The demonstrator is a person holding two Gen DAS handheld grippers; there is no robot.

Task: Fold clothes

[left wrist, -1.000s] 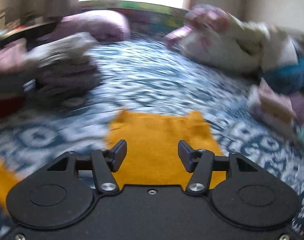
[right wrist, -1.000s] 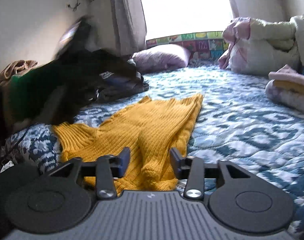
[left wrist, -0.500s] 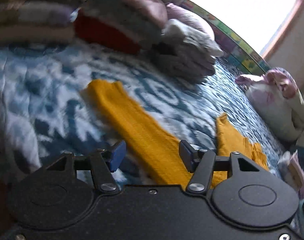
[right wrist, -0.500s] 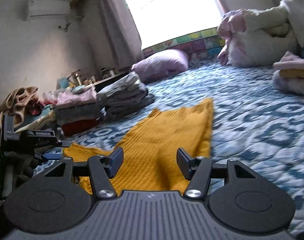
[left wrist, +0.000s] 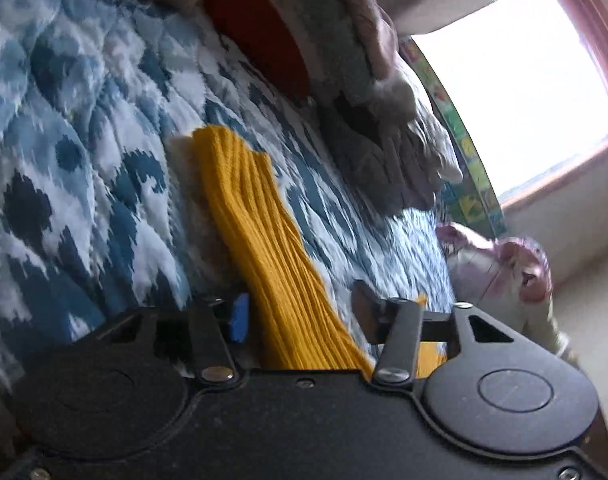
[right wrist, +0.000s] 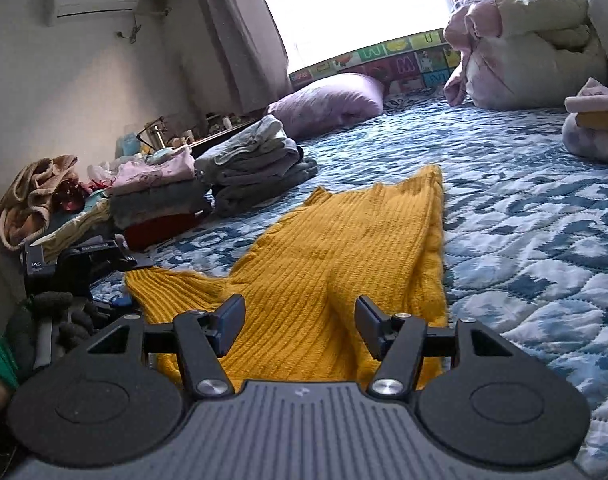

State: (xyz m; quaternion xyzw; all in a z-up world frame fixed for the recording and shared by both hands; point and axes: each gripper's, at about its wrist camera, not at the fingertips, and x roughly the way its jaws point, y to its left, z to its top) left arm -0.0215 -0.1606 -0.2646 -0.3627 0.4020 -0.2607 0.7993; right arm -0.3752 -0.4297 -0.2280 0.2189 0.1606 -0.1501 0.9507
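While several folded stacks already sit along the left edge of the bed, the garment now in hand is barely begun. The blue-and-white quilted bed carries everything: a lilac pillow at its far edge below the window, a heap of pale bedding toward the far right corner, and the folded piles of grey, pink and red at the left. A mustard knitted sweater lies flat near the middle of the bed, its body running away from the near edge and one sleeve stretched toward the left edge. No fold shows in it yet, so I judge the sleeves and body all remain to be turned in.

Against a second ago, the left wrist view has swung from the sweater's body to the sleeve and rolled steeply, and the sweater now lies smoother in the right wrist view.

Smaller still, the left gripper straddles the sleeve; its jaws have just been closing, yet a gap shows beside the knit, so they do not grip it. The right gripper hangs over the sweater's near end, jaws about half apart and just opened a little, holding nothing.
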